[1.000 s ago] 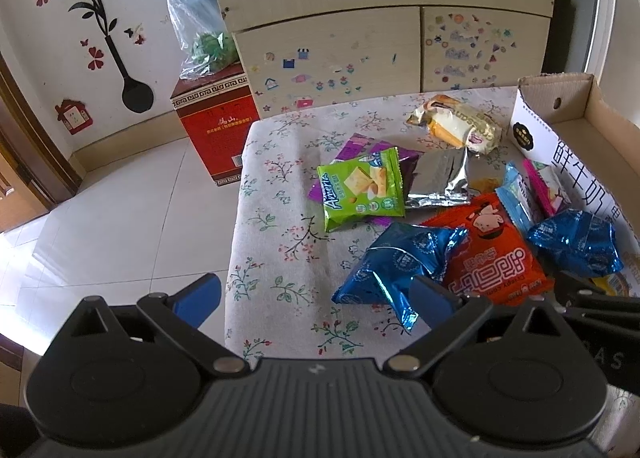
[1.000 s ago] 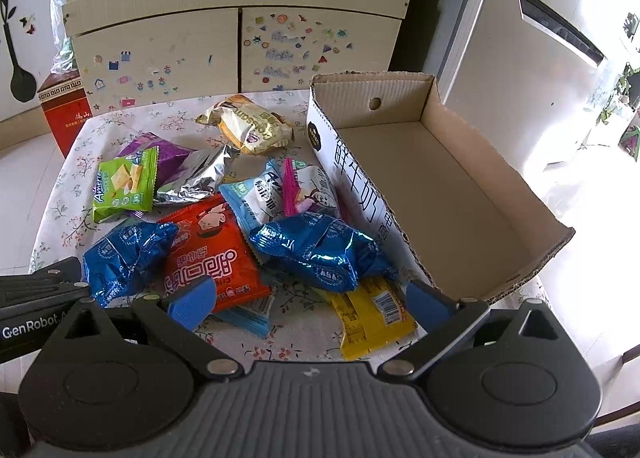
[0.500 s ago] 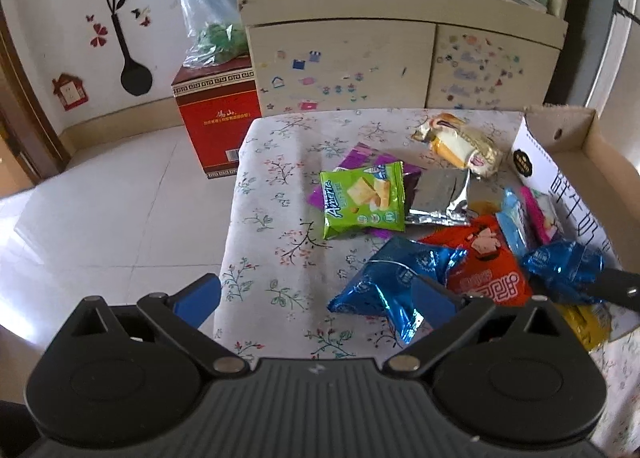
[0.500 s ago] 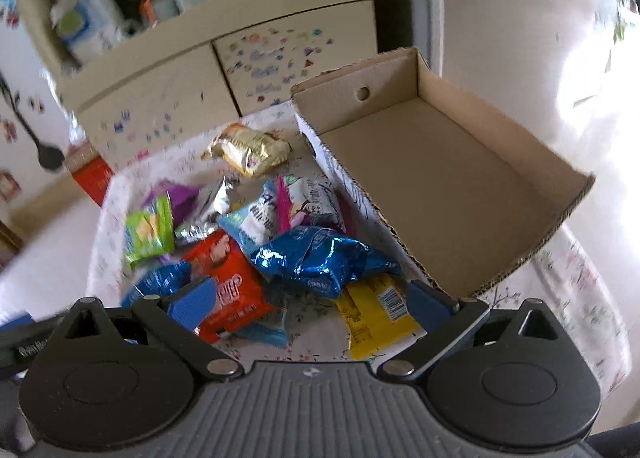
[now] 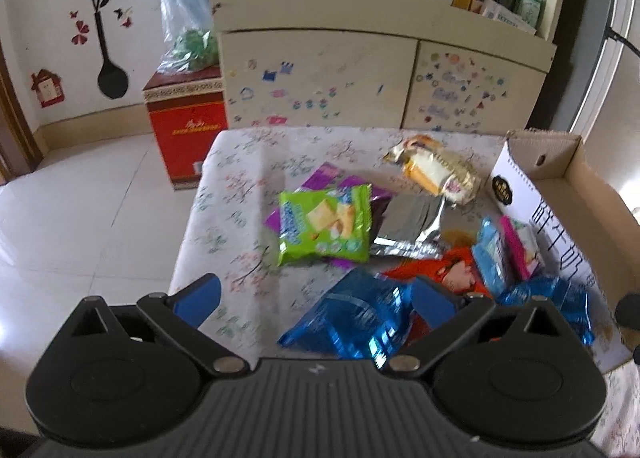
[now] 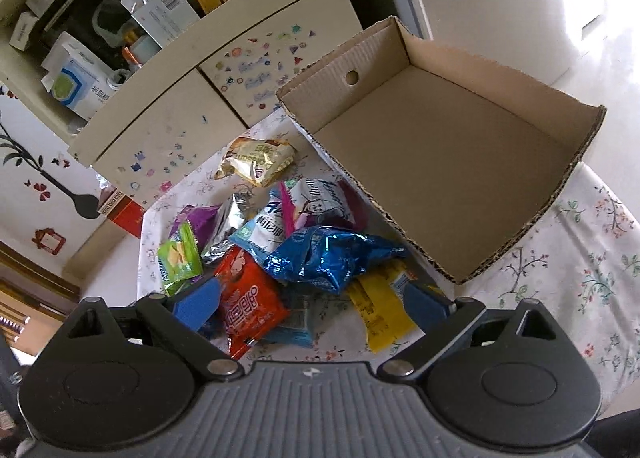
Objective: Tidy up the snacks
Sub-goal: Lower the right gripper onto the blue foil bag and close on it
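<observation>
Nothing has gone into the cardboard box [image 6: 440, 161] yet; its brown floor is bare, and every snack lies in a loose heap on the floral tablecloth [image 6: 592, 258] just beside the box's long printed wall. Both tools are spread wide and hold nothing: the right gripper [image 6: 310, 304] hangs above the near end of the heap, the left gripper [image 5: 316, 298] above the heap's side farthest from the box. The step in hand looks like choosing a first packet, and the crinkled blue foil bag [image 6: 328, 258] is the sensible pick for the right gripper, since it lies on top of the pile and nearest the box. I would pinch a gathered fold or the sealed end rather than the puffed middle, which could slip or burst, and lift straight up so the yellow packet [image 6: 380, 310] partly beneath it is not dragged along. Clear the box wall before letting go, and lay packets flat from the far end to keep room. The left gripper has its own blue foil bag [image 5: 352, 318] directly below it. Legible writing is scant: the green cracker packet [image 5: 324, 223] reads roughly "Aimeiz", though blurred; the red packet [image 6: 250, 298] and the box wall carry large Chinese characters.
</observation>
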`<state>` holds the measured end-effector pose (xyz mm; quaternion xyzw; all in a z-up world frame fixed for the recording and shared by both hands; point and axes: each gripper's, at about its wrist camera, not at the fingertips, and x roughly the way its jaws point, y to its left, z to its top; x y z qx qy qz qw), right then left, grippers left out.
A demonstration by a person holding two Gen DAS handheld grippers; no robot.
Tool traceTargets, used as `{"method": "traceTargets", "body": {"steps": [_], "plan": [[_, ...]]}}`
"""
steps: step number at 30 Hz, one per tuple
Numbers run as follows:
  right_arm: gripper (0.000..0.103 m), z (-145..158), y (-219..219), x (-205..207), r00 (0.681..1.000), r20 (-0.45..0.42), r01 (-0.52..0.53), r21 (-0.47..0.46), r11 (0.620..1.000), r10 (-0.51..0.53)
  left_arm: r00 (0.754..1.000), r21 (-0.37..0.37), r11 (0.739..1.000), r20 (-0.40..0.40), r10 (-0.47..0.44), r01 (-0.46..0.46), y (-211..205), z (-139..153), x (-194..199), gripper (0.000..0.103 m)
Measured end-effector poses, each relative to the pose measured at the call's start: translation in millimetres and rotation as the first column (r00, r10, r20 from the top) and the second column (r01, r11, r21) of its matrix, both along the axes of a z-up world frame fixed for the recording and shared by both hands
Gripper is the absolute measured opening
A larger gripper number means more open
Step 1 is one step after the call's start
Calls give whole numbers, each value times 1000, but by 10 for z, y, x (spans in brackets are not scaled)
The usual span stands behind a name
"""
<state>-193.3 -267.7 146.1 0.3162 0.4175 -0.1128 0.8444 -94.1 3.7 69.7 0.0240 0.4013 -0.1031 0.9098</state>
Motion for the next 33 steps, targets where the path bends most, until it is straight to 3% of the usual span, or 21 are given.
{"method": "traceTargets", "body": {"steps": [9, 14, 21, 25, 29, 33], "plan": [[86, -80, -29, 127, 999, 46, 1, 63, 998, -4, 997, -47, 997, -31, 66, -67, -123, -262, 270, 101], [77, -139, -17, 328, 998, 67, -26, 57, 998, 22, 994, 8, 996, -57, 94, -93, -52, -427, 277, 101], [77, -329, -10, 481, 999, 16, -42, 35, 998, 42, 993, 38, 997, -93, 67, -64, 119, -497, 170, 101], [77, -402, 0, 438, 996, -2, -87, 123, 989, 88, 991, 58, 997, -117, 62, -56, 229, -514, 113, 102], [77, -431, 130, 385, 978, -5, -200, 227, 953, 207, 990, 85, 995, -121, 68, -58, 314, -512, 85, 101], [79, -268, 274, 293, 950, 37, -311, 204, 928, 310, 994, 80, 996, -94, 54, -47, 381, -444, 47, 101]]}}
